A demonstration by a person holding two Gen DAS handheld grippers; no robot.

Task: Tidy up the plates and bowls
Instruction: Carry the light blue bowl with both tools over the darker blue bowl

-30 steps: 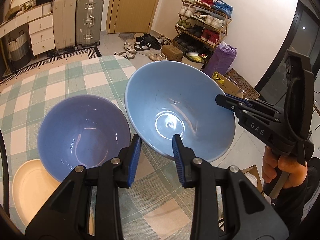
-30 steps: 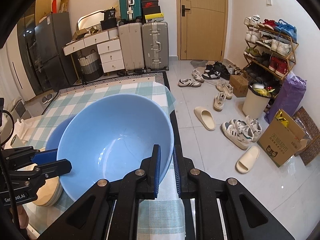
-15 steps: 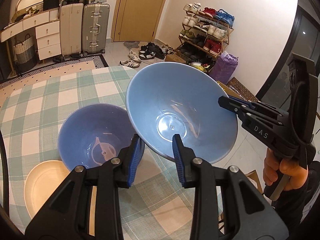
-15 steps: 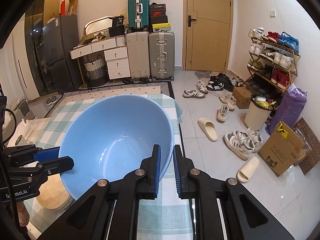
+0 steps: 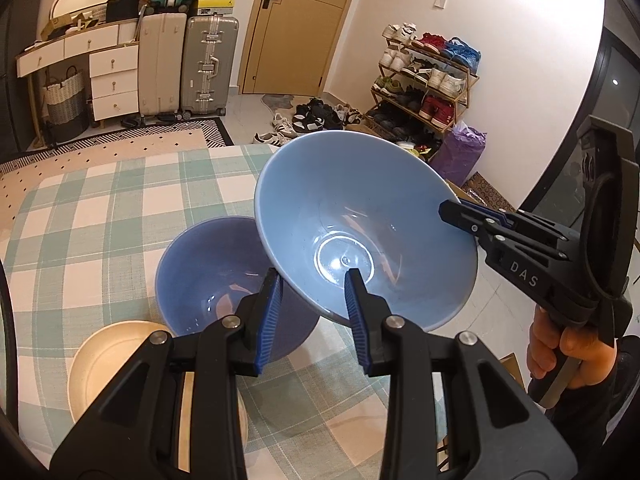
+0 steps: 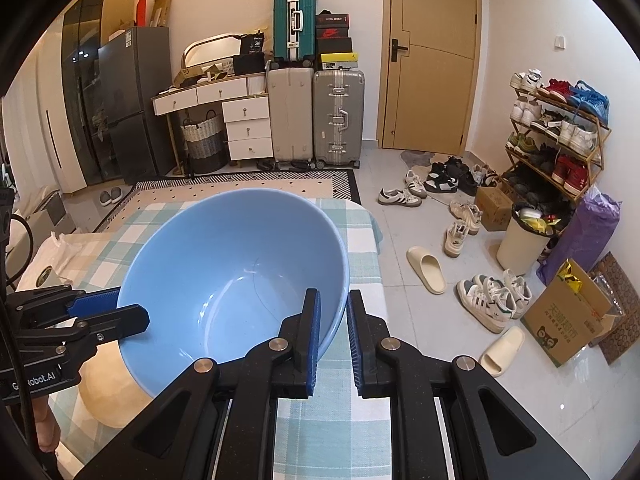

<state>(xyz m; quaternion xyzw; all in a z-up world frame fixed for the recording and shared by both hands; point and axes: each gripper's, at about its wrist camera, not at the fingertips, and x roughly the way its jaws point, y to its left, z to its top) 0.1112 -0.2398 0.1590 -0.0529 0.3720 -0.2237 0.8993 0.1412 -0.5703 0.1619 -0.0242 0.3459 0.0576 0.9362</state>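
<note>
- My right claw [image 6: 333, 334] is pinching the near rim of the large, glossy light-blue bowl [image 6: 232, 272]; my left claw [image 5: 312, 316] grips the opposite rim, so both carry it.
- The bowl hangs tilted above the smaller, darker blue bowl [image 5: 212, 272] on the green-checked bench [image 5: 80, 240].
- A cream plate [image 5: 108, 364] sits just beside that bowl.
- I judge stacking is midway: the big bowl isn't placed yet.

Left wrist view close above the checked table [image 5: 100, 208], angled down toward the door [image 5: 296, 28]; right wrist view likewise; both share the light blue bowl [image 5: 360, 220], suitcases [image 6: 316, 116], shoe rack [image 6: 560, 132]
</note>
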